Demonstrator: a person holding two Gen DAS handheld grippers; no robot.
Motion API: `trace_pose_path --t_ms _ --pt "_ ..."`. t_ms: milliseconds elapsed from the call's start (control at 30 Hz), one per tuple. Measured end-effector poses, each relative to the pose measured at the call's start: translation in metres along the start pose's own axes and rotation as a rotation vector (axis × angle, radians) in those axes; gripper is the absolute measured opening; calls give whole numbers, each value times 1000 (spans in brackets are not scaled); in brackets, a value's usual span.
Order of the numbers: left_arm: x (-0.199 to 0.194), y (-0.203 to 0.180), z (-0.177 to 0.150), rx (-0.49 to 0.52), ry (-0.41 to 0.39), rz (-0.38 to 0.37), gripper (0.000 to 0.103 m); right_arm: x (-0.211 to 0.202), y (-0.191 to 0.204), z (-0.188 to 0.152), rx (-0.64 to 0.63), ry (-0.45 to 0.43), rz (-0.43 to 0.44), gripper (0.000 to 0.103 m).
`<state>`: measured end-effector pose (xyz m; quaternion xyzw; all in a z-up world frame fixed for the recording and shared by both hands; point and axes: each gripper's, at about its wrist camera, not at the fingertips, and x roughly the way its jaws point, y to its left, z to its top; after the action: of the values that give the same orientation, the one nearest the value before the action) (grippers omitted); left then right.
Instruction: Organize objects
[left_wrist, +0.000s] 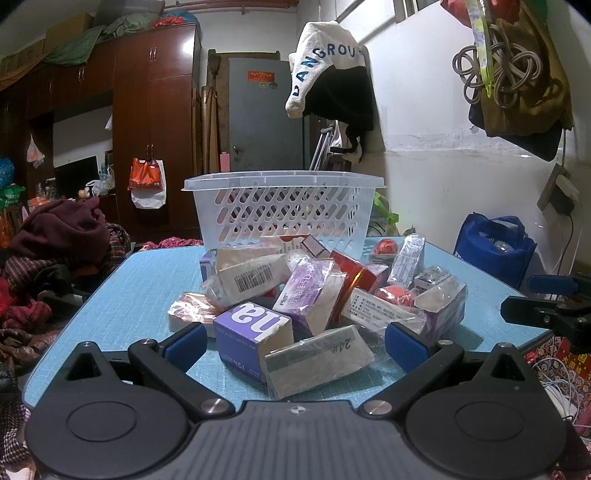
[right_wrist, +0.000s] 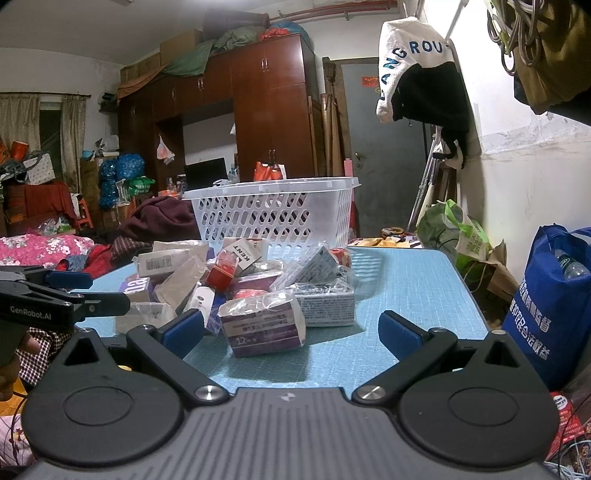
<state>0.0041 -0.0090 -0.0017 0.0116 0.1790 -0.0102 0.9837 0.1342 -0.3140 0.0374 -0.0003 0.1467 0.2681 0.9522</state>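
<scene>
Now, view by view, as we see it.

Left wrist, gripper: our left gripper (left_wrist: 295, 345) has its blue-padded fingers spread wide, pinching nothing, low over the near edge of the blue table (left_wrist: 147, 273).
Left wrist, between the fingers: a purple box (left_wrist: 247, 334) and a wrapped box marked "24#" (left_wrist: 319, 360) lie in the gap, touching each other; neither pad touches them, as far as we can tell.
Left wrist, ahead of the fingers: the pile of small boxes and packets (left_wrist: 317, 288) sits just beyond the fingertips, with a barcoded carton (left_wrist: 251, 278) on top at its left.
Left wrist, beyond the pile: the white slotted basket (left_wrist: 284, 210) stands upright right behind the pile, toward the far edge of the table.
Left wrist, right of the right finger: our right gripper (left_wrist: 546, 299) shows at the frame's edge, off the table's side.

Right wrist, gripper: our right gripper (right_wrist: 290, 332) is also spread wide and holds nothing.
Right wrist, between the fingers: a wrapped purple box (right_wrist: 264, 325) lies nearer the left pad; bare table (right_wrist: 406, 280) faces the right pad.
Right wrist, ahead: the pile (right_wrist: 251, 273) sits ahead and left, the basket (right_wrist: 273, 214) behind it.
Right wrist, left of the left finger: our left gripper (right_wrist: 70, 291) reaches in from the left, its fingers apart.
</scene>
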Motion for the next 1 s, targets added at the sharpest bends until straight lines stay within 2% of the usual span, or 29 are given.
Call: trace_pose_path --t_ms 567,767,933,1000 --pt "1 0 -4 1 4 0 103 0 -1 -1 3 -1 4 103" --pt "2 9 -11 7 -13 15 103 6 -5 -7 43 -11 43 103" --pt "10 11 -23 13 2 -21 101 20 1 -15 37 0 85 103" --pt "15 9 -25 13 12 -37 100 25 6 -17 16 -2 75 103"
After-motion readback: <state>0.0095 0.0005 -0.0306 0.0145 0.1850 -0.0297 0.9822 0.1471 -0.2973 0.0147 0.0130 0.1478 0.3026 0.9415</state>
